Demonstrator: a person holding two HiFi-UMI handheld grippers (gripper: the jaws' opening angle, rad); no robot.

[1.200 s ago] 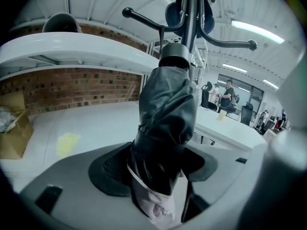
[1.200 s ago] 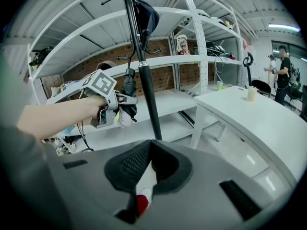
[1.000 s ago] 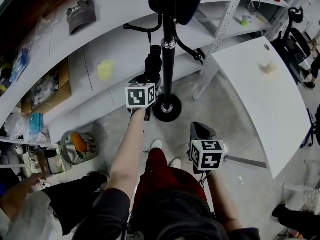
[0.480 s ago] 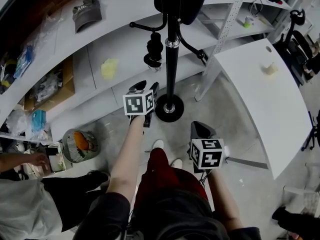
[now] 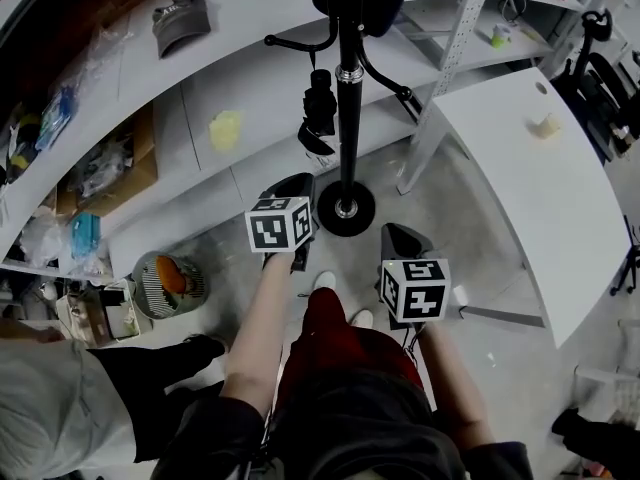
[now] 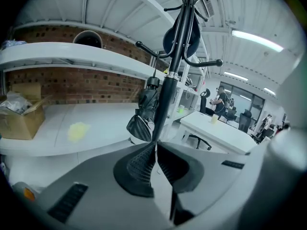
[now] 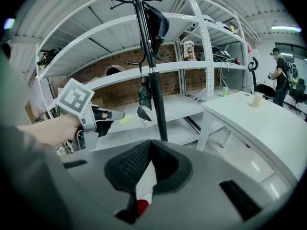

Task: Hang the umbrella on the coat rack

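The folded black umbrella (image 5: pixel 318 116) is hanging from a low hook of the coat rack (image 5: pixel 347 88), just beside the pole and clear of the floor (image 5: pixel 470 238). The left gripper (image 5: pixel 298 183) is hovering near the umbrella without touching it. Its jaws have just been closing and are meeting at the tips with nothing between them. The right gripper (image 5: pixel 400 240) is sitting further back, its jaws also pressing together, empty.

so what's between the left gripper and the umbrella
Nothing: in the right gripper view a bare gap separates the left gripper, whose jaws have just been closing on nothing, from the hanging umbrella.
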